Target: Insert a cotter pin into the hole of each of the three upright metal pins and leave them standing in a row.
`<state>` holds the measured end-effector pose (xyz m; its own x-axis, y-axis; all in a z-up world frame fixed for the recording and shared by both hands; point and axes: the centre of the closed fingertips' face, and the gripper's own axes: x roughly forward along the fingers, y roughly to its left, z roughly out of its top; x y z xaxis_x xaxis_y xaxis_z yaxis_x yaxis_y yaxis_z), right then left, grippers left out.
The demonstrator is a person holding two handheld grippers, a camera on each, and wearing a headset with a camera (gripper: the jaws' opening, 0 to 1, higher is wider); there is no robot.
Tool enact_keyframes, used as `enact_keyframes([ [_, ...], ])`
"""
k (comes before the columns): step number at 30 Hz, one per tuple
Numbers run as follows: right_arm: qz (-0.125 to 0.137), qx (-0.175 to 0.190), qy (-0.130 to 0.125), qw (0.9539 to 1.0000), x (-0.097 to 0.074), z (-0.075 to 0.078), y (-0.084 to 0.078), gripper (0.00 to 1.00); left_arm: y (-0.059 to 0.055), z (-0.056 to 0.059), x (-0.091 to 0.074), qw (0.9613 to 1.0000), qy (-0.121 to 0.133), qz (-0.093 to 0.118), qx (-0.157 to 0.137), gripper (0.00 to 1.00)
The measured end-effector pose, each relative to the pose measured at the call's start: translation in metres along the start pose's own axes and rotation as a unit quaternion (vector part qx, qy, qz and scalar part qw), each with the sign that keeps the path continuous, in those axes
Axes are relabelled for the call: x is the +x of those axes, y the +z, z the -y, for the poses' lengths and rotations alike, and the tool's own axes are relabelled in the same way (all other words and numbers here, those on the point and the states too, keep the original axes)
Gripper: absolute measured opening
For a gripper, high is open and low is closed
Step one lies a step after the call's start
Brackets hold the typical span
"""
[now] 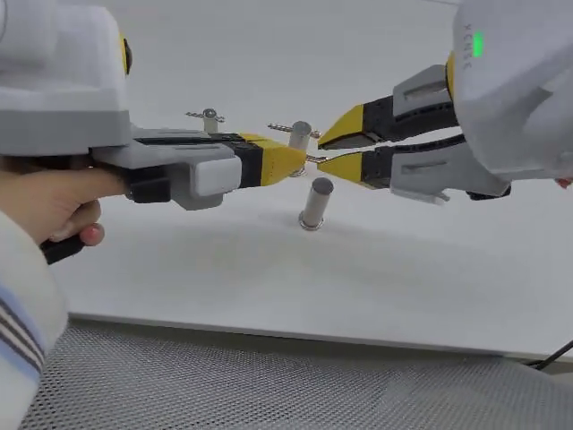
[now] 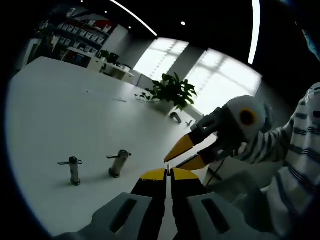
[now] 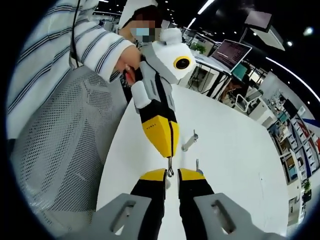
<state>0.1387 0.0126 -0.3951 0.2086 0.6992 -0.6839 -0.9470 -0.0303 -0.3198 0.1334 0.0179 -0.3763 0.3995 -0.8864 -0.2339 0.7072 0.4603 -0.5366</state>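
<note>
Three metal pins stand upright on the white table (image 1: 224, 269). The far left pin (image 1: 210, 119) and the middle pin (image 1: 300, 134) each carry a cotter pin through the top. The nearest pin (image 1: 315, 204) is bare. My left gripper (image 1: 303, 161) is shut on a small cotter pin (image 1: 313, 159), held just above the bare pin. My right gripper (image 1: 322, 152) faces it from the right, its jaws open around the cotter pin's free end (image 3: 170, 167). The left gripper view shows my own shut tips (image 2: 171, 172) and the two fitted pins (image 2: 74, 170) (image 2: 118, 162).
A grey mesh surface (image 1: 269, 385) runs below the table's front edge. A hand (image 1: 45, 202) holds the left gripper's handle at the left. A potted plant (image 2: 172, 92) stands far off across the table.
</note>
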Motion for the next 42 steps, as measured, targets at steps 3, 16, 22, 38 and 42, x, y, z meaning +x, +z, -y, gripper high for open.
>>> enact_keyframes([
  [3,0.01,0.037,0.024,0.999,0.002,-0.008,-0.002,0.09,0.004,0.006,0.0,0.9991,-0.012,0.0,0.042,0.0],
  [16,0.049,0.099,0.043,0.9929,-0.001,-0.009,-0.002,0.0,0.01,0.027,-0.002,0.9819,-0.06,-0.02,0.178,0.0],
  [22,0.045,0.089,0.064,0.993,-0.004,-0.018,-0.001,0.0,0.003,0.026,-0.001,0.9746,-0.071,-0.045,0.208,0.0],
  [38,0.018,0.097,0.116,0.9884,-0.008,-0.047,-0.009,0.0,-0.028,0.029,0.005,0.9392,-0.106,-0.122,0.303,0.0],
  [42,0.011,0.094,0.128,0.9873,-0.008,-0.053,-0.012,0.0,-0.036,0.029,0.009,0.9312,-0.115,-0.139,0.317,0.0],
])
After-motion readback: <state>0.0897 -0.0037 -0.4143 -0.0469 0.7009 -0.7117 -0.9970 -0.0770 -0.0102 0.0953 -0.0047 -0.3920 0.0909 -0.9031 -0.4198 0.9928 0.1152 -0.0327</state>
